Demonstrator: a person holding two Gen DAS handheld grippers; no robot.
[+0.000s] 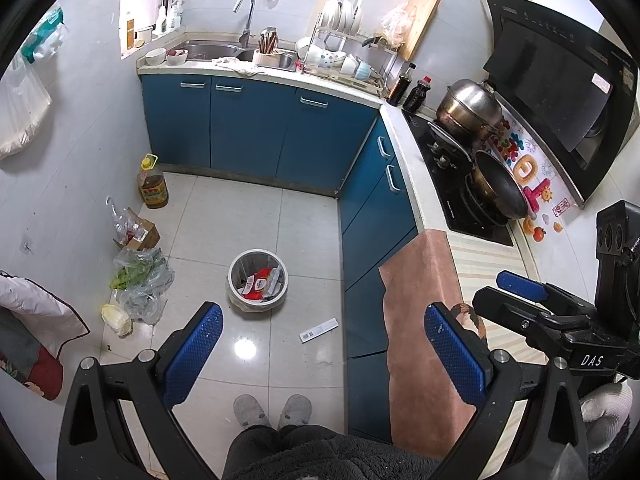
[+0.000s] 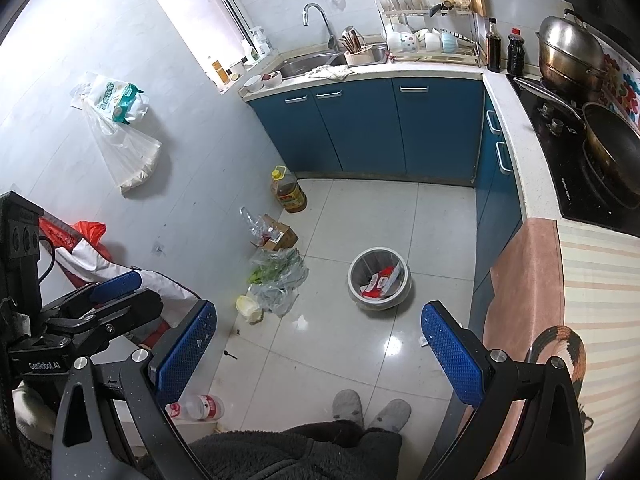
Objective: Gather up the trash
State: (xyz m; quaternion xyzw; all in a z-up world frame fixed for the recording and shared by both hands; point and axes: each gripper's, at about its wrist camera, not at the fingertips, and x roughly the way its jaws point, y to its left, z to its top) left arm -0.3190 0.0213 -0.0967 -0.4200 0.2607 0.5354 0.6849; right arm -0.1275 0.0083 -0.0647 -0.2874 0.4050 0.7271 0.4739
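A grey trash bin [image 1: 258,280] [image 2: 379,284] stands on the tiled floor, holding red and white wrappers. A white paper strip [image 1: 319,330] lies on the floor just right of and nearer than the bin. An empty plastic bottle [image 2: 200,406] lies on its side near my feet. My left gripper [image 1: 323,316] is open and empty, held high above the floor with the bin between its fingers in the view. My right gripper [image 2: 318,316] is also open and empty at a similar height. The strip is mostly hidden behind the right finger in the right wrist view.
Along the left wall sit an oil bottle [image 2: 288,190], a cardboard box [image 2: 276,234], plastic bags of greens [image 2: 276,276] and a pale cabbage [image 2: 249,308]. Blue cabinets [image 1: 256,128] wrap the back and right. A person's slippers [image 1: 272,410] stand below the grippers.
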